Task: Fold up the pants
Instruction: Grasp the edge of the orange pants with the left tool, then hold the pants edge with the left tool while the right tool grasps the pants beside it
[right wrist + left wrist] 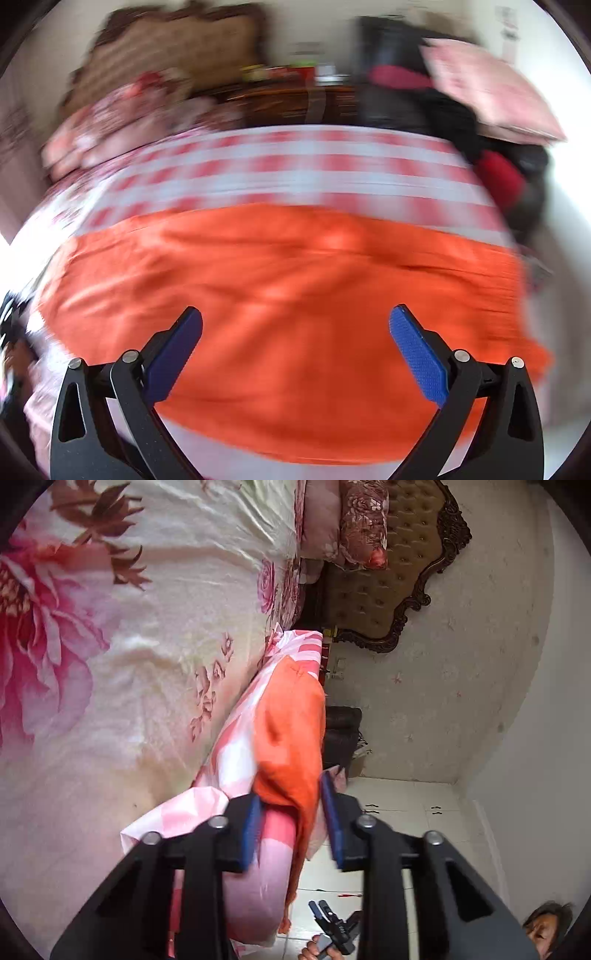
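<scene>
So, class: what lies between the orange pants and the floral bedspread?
A pink-and-white checked cloth; the left wrist view shows it.

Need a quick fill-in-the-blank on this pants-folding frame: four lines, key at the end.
1. The pants are ___ in colour.
2. They lie on a pink-and-white ___ cloth.
3. The right hand-held gripper hangs over the pants with its jaws ___.
4. Its pads are ___ in colour.
Missing words: orange; checked; open; blue.
</scene>
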Motion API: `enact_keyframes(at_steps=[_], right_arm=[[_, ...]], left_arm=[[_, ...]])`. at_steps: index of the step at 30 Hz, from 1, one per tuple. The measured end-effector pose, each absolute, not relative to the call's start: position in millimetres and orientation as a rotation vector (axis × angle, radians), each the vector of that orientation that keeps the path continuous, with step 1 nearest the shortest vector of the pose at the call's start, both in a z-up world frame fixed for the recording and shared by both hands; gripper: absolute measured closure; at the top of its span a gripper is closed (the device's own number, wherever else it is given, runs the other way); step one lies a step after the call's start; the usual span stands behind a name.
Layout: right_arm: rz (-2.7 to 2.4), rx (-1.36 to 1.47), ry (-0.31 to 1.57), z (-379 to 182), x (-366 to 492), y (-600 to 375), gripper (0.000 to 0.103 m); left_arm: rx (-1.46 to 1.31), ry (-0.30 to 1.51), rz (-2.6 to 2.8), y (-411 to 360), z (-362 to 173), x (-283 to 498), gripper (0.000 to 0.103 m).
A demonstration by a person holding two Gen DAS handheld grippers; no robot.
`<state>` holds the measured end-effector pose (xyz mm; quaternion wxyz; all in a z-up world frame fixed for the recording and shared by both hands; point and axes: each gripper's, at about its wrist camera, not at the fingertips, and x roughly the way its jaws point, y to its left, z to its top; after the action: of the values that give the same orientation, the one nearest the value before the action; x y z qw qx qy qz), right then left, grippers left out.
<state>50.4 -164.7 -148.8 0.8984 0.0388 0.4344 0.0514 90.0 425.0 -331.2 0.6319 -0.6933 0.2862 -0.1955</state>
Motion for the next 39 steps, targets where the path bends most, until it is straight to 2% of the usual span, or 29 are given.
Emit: enact_keyframes(at_steps=[4,6,8,11,16,19,25,28,32,36,39], right_arm=[[0.209,-0.012,0.944,-163.7,68.8,-83.1,0.022],[0.200,-0.048,0.963,-171.2,73.4,-67.5,0.024],[0.179,-0.080,1.012,-184.4,79.4,-59.7,0.037],[0.145,-0.084,1.064,-200.2,79.8,-64.1,0.045],[0.140,-0.097,1.080,-195.9,74.2,-66.6,0.044],[0.123,-0.083,1.086,-192.6,72.6,-72.7,0.036],[0.153,-0.061,1.089,-202.7,76.8,-70.9,0.027],[0.195,0.031,1.104,-200.9,78.8,-77.5,0.020],[0.208,0.123,1.100,-193.5,79.1,-93.6,0.019],[0.207,0.203,1.089,-186.5,76.1,-113.6,0.018],[0.195,0.234,1.086,-186.0,74.0,-128.1,0.015]], left_arm=[[-1.341,0.692,-0.300,426.4,-287.9,95.7,0.087],[-1.227,0.705,-0.240,423.0,-264.6,94.5,0.087],[-1.063,0.734,-0.177,407.6,-235.2,97.3,0.088],[-0.856,0.768,-0.079,386.2,-201.0,101.8,0.088],[-0.523,0.809,0.101,350.3,-163.1,99.9,0.088],[-0.380,0.835,0.177,329.3,-150.3,103.0,0.088],[-0.079,0.841,0.252,274.7,-125.9,114.9,0.088],[0.094,0.831,0.273,236.4,-113.5,124.5,0.088],[0.315,0.779,0.229,161.5,-100.5,131.6,0.088],[0.524,0.705,0.102,68.0,-110.6,121.5,0.088],[0.644,0.687,-0.017,14.9,-141.4,102.9,0.088]])
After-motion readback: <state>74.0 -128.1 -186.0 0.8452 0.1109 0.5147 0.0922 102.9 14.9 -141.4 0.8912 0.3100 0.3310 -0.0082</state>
